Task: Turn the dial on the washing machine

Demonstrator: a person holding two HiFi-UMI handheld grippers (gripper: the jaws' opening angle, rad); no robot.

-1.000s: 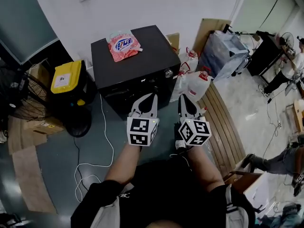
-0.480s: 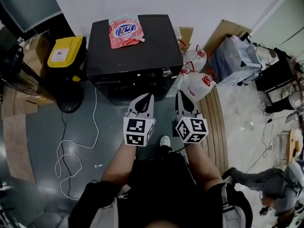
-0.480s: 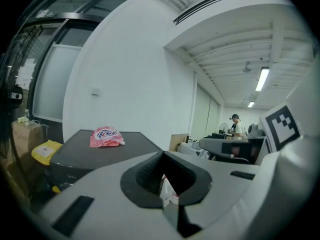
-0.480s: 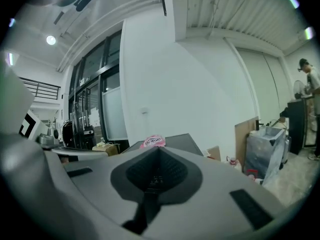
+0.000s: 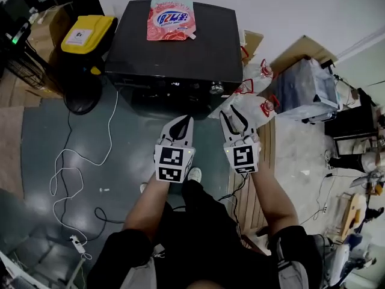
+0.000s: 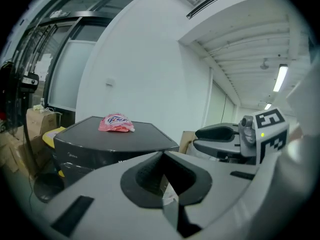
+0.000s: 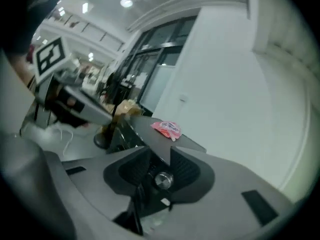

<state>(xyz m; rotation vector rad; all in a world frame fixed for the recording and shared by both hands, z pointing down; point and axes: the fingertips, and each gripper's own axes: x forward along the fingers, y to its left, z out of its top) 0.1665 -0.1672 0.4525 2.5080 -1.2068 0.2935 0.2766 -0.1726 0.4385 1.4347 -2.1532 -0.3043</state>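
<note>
Against a white wall, the washer [image 5: 180,53] shows its dial [image 5: 216,90] front-right. The right tool [image 5: 233,118], jaws opening and empty, aims at it from well short; the left tool [image 5: 182,124] hangs clenched, idle.

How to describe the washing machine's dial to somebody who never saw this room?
Find the black box-shaped washing machine against the white wall, with a pink plastic bag on its lid. On its front panel, near the right end, is the small round silver dial, the only shiny part there.
</note>
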